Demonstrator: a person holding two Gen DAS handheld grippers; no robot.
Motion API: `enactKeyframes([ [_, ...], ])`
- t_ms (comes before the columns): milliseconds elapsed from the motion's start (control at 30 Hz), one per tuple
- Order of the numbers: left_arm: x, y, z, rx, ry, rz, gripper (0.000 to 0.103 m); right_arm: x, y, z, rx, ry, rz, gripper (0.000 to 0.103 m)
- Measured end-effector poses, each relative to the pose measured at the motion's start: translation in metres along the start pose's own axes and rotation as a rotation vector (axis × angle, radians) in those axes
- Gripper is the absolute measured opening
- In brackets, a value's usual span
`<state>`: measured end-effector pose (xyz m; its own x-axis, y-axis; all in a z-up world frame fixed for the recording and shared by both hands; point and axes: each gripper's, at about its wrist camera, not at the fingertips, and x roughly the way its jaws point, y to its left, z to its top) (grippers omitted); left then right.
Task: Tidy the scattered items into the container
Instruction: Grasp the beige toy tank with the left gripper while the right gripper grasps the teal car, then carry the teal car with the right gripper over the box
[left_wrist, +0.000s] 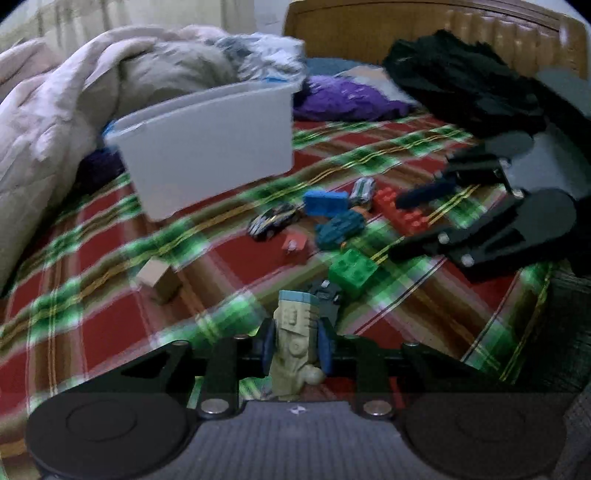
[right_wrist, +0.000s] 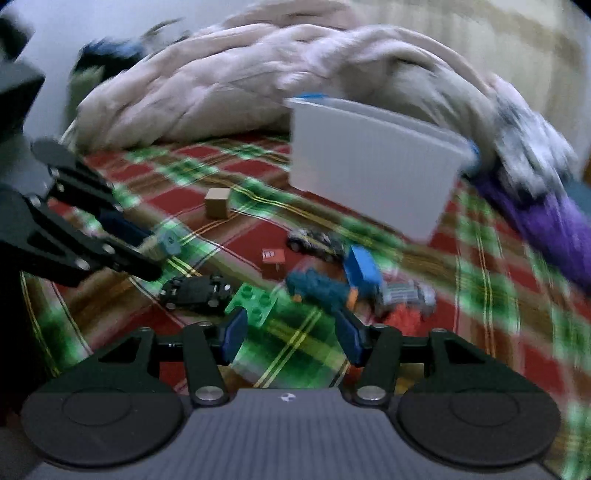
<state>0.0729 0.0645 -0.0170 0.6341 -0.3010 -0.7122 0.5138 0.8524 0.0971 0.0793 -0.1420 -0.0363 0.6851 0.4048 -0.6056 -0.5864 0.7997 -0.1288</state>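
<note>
Left wrist: tongs (left_wrist: 295, 349) grip beige figurine (left_wrist: 295, 343); green brick (left_wrist: 352, 271) ahead.

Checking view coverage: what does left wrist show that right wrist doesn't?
Left wrist only: the wooden headboard, black clothes, and the tan figurine pinched between the left gripper pads.

Right wrist only: the right gripper open and empty above the bedspread.

Both: white bin, green brick, blue block, toy cars, plaid bedspread.
</note>
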Motion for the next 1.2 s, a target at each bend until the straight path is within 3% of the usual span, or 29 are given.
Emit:
enactKeyframes([
  [100,-0.001,-0.011,-0.007,0.011,0.027,0.080,0.028,0.018,-0.010,0.015,-0.140,0.068,0.059,0.055],
  [267,0.002,-0.022,-0.011,-0.005,0.047,0.122,0.029,0.045,-0.028,0.028,-0.272,0.194,0.174,0.053],
  [333,0.007,-0.020,-0.012,-0.042,0.058,0.120,0.029,0.055,-0.032,0.032,-0.295,0.224,0.217,0.053],
  [533,0.017,-0.009,-0.009,-0.114,0.072,0.146,0.029,0.078,-0.037,0.044,-0.314,0.257,0.225,0.053],
  [667,0.019,0.000,-0.006,-0.147,0.070,0.168,0.029,0.090,-0.034,0.039,-0.266,0.299,0.235,0.032],
  [733,0.021,0.002,-0.002,-0.140,0.070,0.188,0.029,0.087,-0.029,0.036,-0.230,0.289,0.208,0.029],
  [1000,0.025,0.001,0.013,-0.093,0.054,0.224,0.029,0.068,0.008,0.024,-0.208,0.247,-0.055,0.028],
  [1200,0.016,-0.004,0.036,-0.047,0.015,0.239,0.029,0.036,0.003,0.036,-0.129,0.204,-0.154,0.028],
])
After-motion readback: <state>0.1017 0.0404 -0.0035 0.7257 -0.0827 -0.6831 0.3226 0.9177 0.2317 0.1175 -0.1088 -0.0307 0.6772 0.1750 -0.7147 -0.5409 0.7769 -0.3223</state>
